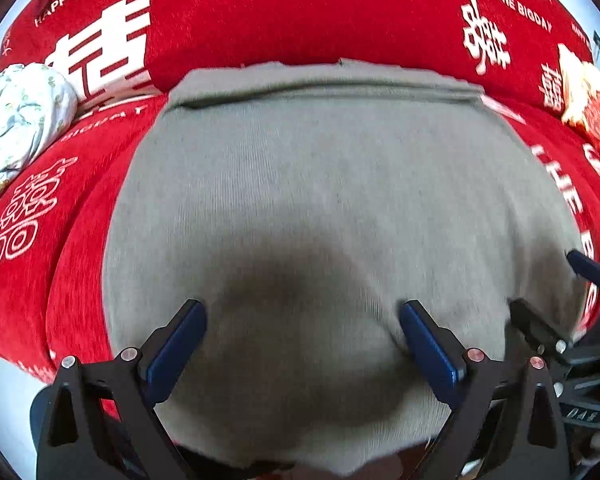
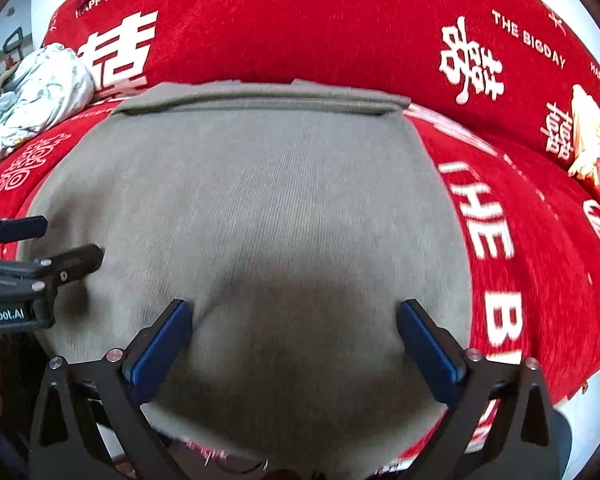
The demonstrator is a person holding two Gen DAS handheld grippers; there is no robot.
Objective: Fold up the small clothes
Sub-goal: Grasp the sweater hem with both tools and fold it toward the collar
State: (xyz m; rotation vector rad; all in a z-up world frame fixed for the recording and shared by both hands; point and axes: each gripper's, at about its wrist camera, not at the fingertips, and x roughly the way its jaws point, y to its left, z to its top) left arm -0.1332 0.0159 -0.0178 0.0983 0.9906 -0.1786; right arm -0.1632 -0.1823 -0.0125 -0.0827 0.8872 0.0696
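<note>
Far left of both views: a crumpled pale floral cloth (image 1: 20,120) sits bunched on the red sofa cover (image 1: 300,12), near the printed white characters. It shows no fold and appears untouched; whether it belongs to the task load cannot be told.

Centre: the grey knit garment (image 1: 320,200) lies spread flat on the sofa seat, filling the middle of both frames. Its far edge carries a doubled band or turned-over strip running across the upper centre; apart from that, the body lies as one broad panel with its side edges roughly straight. Judgement: the garment is laid out and perhaps partly folded, with at least one further fold and the final tidying outstanding.

The left gripper (image 1: 302,344) hangs over the near part of the garment with its blue pads spread wide, grasping nothing. The right gripper (image 2: 294,344) stands the same way over the near edge, released and empty. Each shows at the side of the other's view, so the two are close together.

Far right: a cream and red object (image 2: 596,152) rests on the sofa cover, too blurred to identify.
</note>
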